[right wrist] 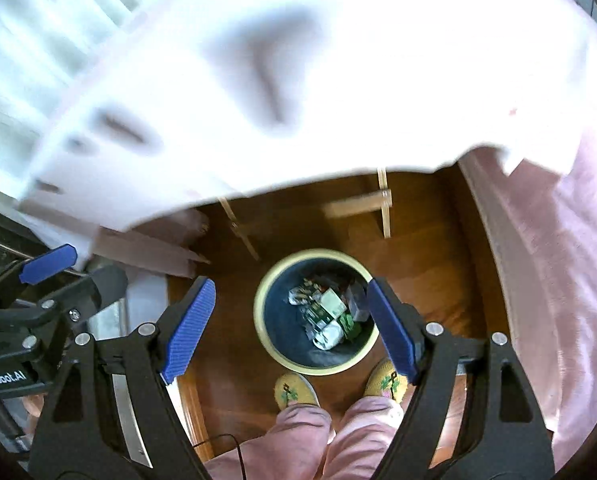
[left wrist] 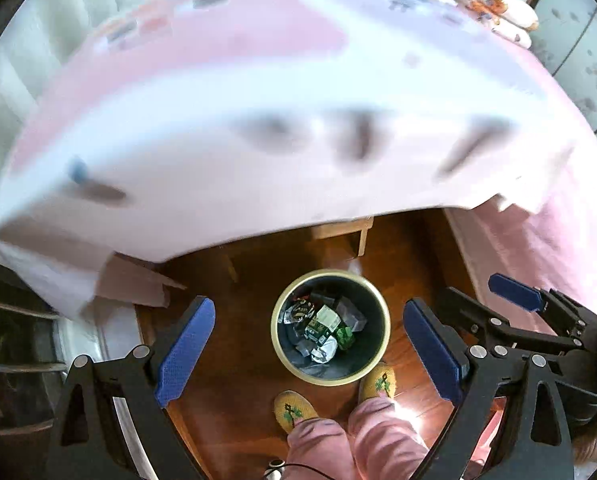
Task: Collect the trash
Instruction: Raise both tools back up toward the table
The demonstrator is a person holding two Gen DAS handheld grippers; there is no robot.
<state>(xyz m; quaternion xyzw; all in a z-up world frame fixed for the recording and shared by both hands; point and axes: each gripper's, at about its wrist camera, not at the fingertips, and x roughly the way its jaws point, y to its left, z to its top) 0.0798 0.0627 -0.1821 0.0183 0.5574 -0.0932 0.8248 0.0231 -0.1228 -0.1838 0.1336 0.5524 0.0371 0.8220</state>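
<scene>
Both tongs (left wrist: 309, 350) (right wrist: 290, 330) hung spread and empty above the bin (left wrist: 330, 326); next, I judged, fetch more trash.

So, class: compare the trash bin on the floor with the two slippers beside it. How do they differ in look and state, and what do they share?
The trash bin is round with a cream rim and dark inside; the slippers are yellow with a green pattern. The trash bin stands open and holds crumpled wrappers; the slippers are worn on a person's feet below pink trousers. The trash bin is clearly wider than either slipper. Both rest on the wooden floor, close together.
</scene>
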